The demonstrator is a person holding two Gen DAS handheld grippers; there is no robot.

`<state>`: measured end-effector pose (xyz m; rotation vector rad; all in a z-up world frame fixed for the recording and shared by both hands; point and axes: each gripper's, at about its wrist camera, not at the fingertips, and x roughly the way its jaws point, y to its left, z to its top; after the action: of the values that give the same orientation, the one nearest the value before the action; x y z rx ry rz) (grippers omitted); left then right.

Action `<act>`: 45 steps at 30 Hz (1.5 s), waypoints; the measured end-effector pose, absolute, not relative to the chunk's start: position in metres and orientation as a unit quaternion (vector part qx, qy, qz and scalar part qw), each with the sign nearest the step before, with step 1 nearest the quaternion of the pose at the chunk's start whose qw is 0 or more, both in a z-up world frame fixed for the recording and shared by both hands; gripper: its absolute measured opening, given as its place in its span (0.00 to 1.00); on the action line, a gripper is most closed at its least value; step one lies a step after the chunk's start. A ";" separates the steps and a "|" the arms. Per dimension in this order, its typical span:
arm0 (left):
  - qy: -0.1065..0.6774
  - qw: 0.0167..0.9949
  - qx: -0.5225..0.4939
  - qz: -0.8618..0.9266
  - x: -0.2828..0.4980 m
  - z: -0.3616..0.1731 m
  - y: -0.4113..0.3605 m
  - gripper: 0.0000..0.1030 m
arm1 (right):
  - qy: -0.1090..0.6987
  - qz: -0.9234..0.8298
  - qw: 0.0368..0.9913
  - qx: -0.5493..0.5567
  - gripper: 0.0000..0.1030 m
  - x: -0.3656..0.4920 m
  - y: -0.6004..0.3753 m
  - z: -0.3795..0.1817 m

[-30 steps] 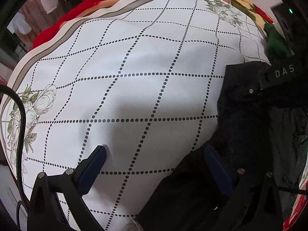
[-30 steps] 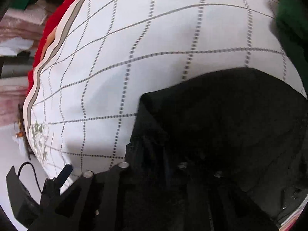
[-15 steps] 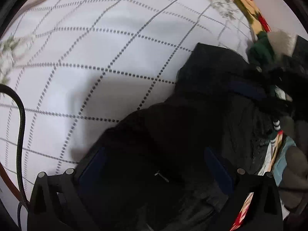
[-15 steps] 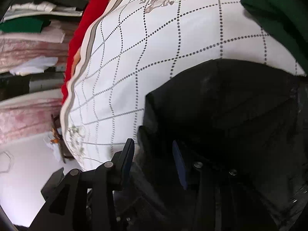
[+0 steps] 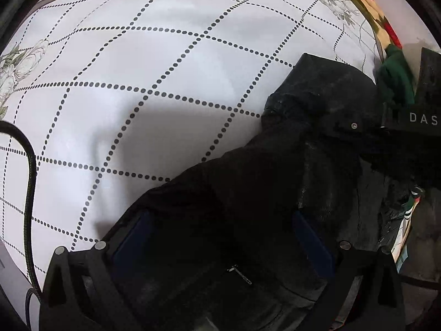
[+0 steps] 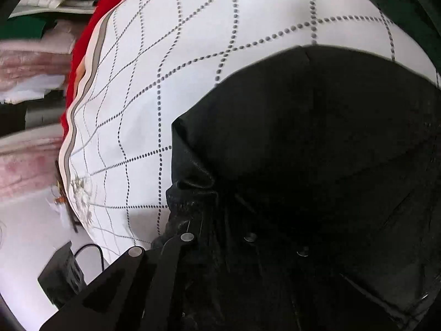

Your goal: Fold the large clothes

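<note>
A large black garment [image 5: 317, 143] lies bunched on a white bedspread [image 5: 165, 69] with dotted diamond lines. My left gripper [image 5: 220, 237] is open, its blue-padded fingers [image 5: 132, 240] spread wide over the garment's near part. In the right wrist view the same black garment [image 6: 330, 138] fills the lower right. My right gripper [image 6: 217, 240] is down in the cloth with its jaws close together; black fabric is gathered at them and hides the pads.
A dark green cloth [image 5: 394, 80] lies at the bedspread's far right. The other gripper's black body [image 5: 419, 115] marked "DAS" reaches in from the right. A red blanket [image 6: 82, 55] edges the bed. A black cable [image 5: 30, 193] hangs at left.
My left gripper swung right onto the black garment and now sits over it. My right gripper's jaws, open half a second ago, have closed into the cloth.
</note>
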<state>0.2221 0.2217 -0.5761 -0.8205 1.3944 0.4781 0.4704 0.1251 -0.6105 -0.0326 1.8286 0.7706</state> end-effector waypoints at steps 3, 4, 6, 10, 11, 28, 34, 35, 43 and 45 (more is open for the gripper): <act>0.617 0.678 -0.339 0.211 0.225 -0.562 0.216 1.00 | 0.762 0.346 0.548 0.007 0.10 0.470 0.111 -0.596; 0.613 0.689 -0.323 0.212 0.226 -0.553 0.216 1.00 | 0.755 0.355 0.551 0.023 0.14 0.470 0.099 -0.583; 0.607 0.712 -0.284 0.210 0.227 -0.532 0.207 1.00 | 0.735 0.361 0.573 0.032 0.19 0.468 0.077 -0.556; 0.605 0.741 -0.217 0.192 0.226 -0.492 0.170 1.00 | 0.698 0.343 0.625 0.065 0.61 0.457 -0.014 -0.502; 0.607 0.744 -0.210 0.186 0.224 -0.486 0.157 1.00 | 0.693 0.332 0.636 0.071 0.62 0.452 -0.040 -0.494; 0.649 0.724 -0.094 0.213 0.224 -0.565 -0.009 1.00 | 0.729 0.184 0.620 0.225 0.58 0.387 -0.307 -0.566; 0.644 0.726 -0.064 0.231 0.217 -0.560 -0.013 1.00 | 0.763 0.134 0.611 0.165 0.19 0.386 -0.273 -0.600; 0.644 0.726 -0.062 0.235 0.215 -0.560 -0.013 1.00 | 0.761 0.132 0.612 0.168 0.14 0.385 -0.273 -0.597; 0.625 0.737 -0.081 0.244 0.193 -0.536 0.002 1.00 | 0.714 0.131 0.650 0.227 0.08 0.362 -0.308 -0.534; 0.619 0.742 -0.082 0.244 0.187 -0.526 0.014 1.00 | 0.728 0.108 0.648 0.196 0.08 0.356 -0.306 -0.547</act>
<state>0.1869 0.0136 -0.5258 -0.1786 1.3564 0.5352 0.3563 -0.3058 -0.5471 0.4447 1.6551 0.2463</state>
